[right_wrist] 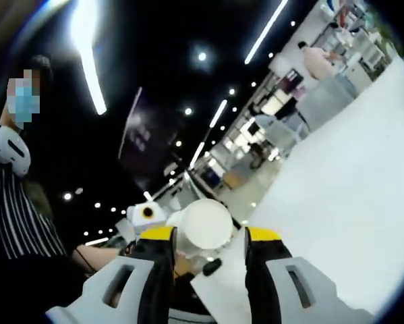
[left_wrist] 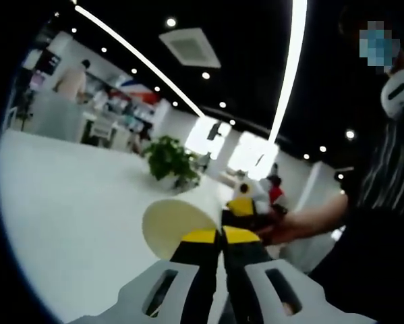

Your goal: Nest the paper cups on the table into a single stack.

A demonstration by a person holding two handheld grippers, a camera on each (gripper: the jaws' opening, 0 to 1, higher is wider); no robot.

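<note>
My left gripper has its yellow-tipped jaws pressed almost together, and a cream paper cup sits at their tips, open mouth turned to the camera. The jaws look pinched on its rim or wall, so I read it as clamped on that cup, held up off the surface.

My right gripper has its jaws apart with a white paper cup between them, bottom or mouth facing the lens; I can't tell which. The jaws flank it closely, so I judge it gripped across the body, though pad contact isn't clear. The other gripper's yellow-and-white housing shows just left of that cup, so the two cups are near each other in the air.

Handling, as a guess: thin paper, very light, wall crushes easily, rim is the stiffest part. Gentle squeeze on the upper wall or rim, nothing hard. The taper should guide one cup into the other if the axes line up; a tilted entry could buckle the lip. Light cups may also stick and lift together.

The white table is broad, smooth and matte. A potted plant stands well away on it. A person in a striped top is close by, forearm reaching in. The room is a big open hall with a dark ceiling, long light strips, and desks and people far off.
</note>
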